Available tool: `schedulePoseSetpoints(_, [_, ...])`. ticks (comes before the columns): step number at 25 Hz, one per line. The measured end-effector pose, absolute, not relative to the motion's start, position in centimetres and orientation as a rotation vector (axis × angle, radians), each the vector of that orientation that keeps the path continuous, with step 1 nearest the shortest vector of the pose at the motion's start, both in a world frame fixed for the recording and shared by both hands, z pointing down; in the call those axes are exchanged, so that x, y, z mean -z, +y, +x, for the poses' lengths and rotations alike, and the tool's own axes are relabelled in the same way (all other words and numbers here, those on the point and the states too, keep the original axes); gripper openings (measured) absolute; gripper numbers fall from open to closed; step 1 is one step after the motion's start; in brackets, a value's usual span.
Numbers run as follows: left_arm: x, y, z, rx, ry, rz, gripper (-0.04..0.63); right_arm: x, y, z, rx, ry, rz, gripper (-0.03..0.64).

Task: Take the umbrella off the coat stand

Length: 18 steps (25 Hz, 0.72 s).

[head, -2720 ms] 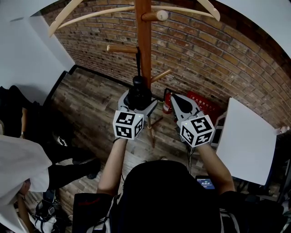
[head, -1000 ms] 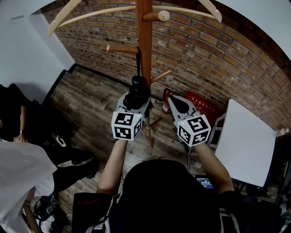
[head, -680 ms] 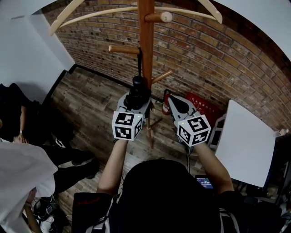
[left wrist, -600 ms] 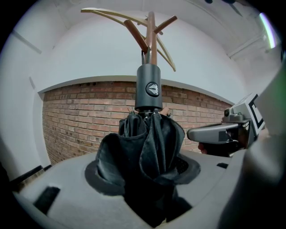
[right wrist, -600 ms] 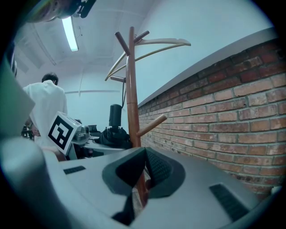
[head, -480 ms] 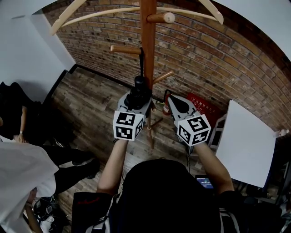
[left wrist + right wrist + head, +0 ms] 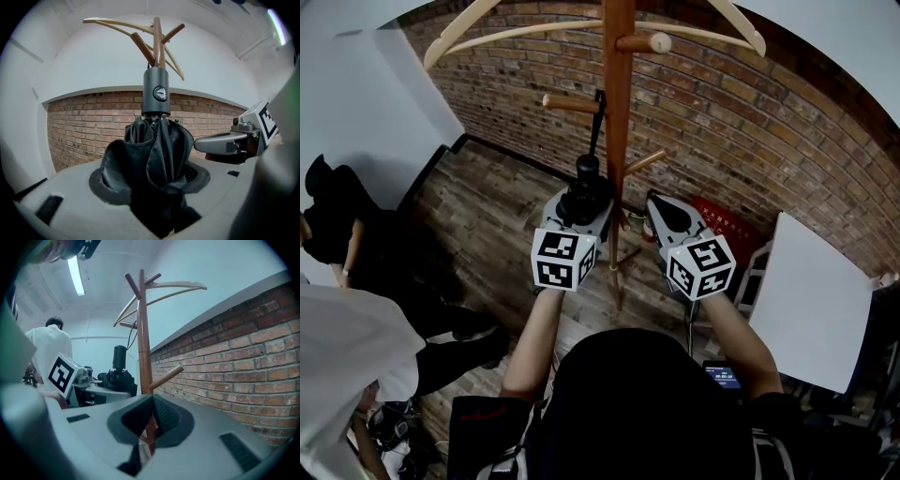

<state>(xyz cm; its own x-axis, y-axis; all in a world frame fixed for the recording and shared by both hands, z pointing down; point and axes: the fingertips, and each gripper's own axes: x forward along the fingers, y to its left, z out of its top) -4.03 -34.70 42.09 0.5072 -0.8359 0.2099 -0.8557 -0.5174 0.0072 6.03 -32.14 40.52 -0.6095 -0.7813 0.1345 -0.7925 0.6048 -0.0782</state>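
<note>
Coat stand shifted right in head view; grippers steady. Left gripper clamps folded umbrella, strap still on peg. Right gripper closed, empty. Unhooking remains.

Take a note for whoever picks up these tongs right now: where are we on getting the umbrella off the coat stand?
Left tongs: shut on the folded black umbrella, handle end up.
Right tongs: shut with nothing in them, held beside the coat stand.
Umbrella: its strap runs up to a side peg close to the pole, so it looks not yet unhooked.
Done: umbrella gripped.
Left to do: slide the strap along and off the peg's tip, then carry the umbrella clear of the stand. The right tongs could probably help free the strap.
</note>
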Motion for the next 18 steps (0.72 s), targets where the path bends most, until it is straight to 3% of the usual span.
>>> schedulePoseSetpoints(18, [-39.3,-33.6,-6.6,-0.191,-1.558,2.610,0.278,-39.4,-31.6,4.0,-0.161,-2.766,1.290,0.028])
